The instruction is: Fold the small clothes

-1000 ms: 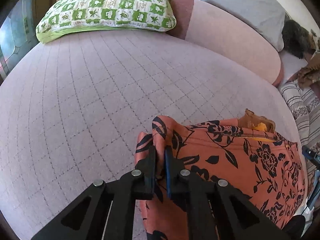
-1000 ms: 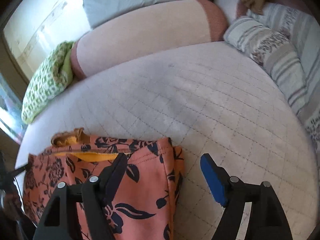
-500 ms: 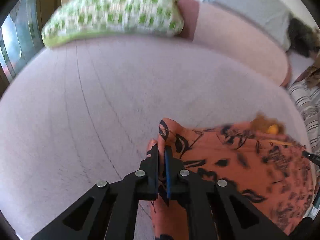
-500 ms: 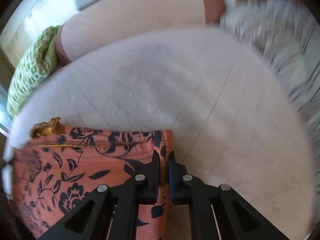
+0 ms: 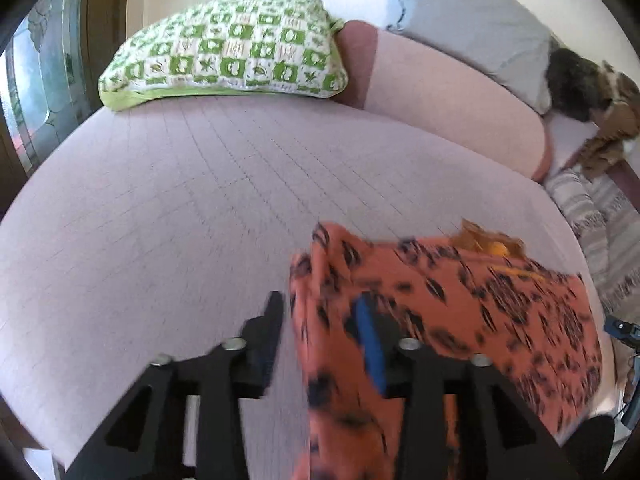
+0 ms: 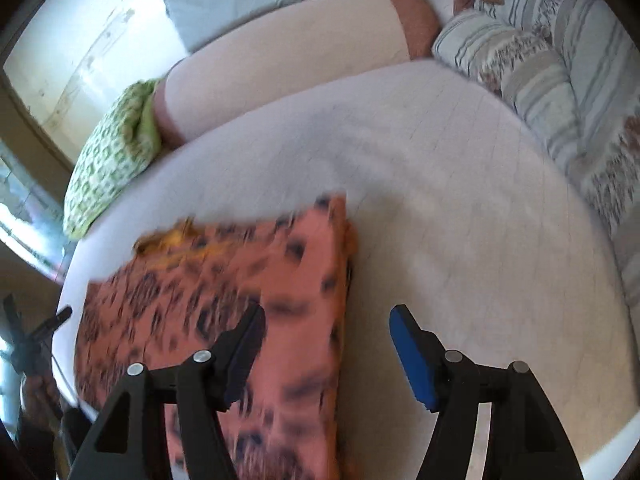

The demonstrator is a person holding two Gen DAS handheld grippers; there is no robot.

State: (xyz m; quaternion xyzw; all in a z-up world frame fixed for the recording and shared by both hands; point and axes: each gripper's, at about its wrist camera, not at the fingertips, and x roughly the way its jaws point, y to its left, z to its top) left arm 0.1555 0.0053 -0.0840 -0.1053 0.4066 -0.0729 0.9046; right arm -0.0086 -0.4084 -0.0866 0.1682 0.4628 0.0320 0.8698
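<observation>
An orange garment with a dark floral print [image 5: 460, 300] lies on the pale quilted bed; it also shows in the right wrist view [image 6: 224, 300], with an orange-yellow lining at its far edge. My left gripper [image 5: 320, 316] is open, its jaws astride the garment's left edge. My right gripper [image 6: 326, 320] is open, astride the garment's right edge. Both views are blurred by motion.
A green-and-white patterned pillow [image 5: 228, 60] lies at the far left of the bed, a pink bolster [image 5: 452, 96] and a grey pillow [image 5: 472, 24] behind. A striped blanket [image 6: 560, 80] runs along the right. The quilted bed surface [image 5: 180, 200] stretches ahead.
Both grippers were shut on the garment's corners half a second ago and have now opened. The garment has dropped and lies flatter, further forward on the bed.
</observation>
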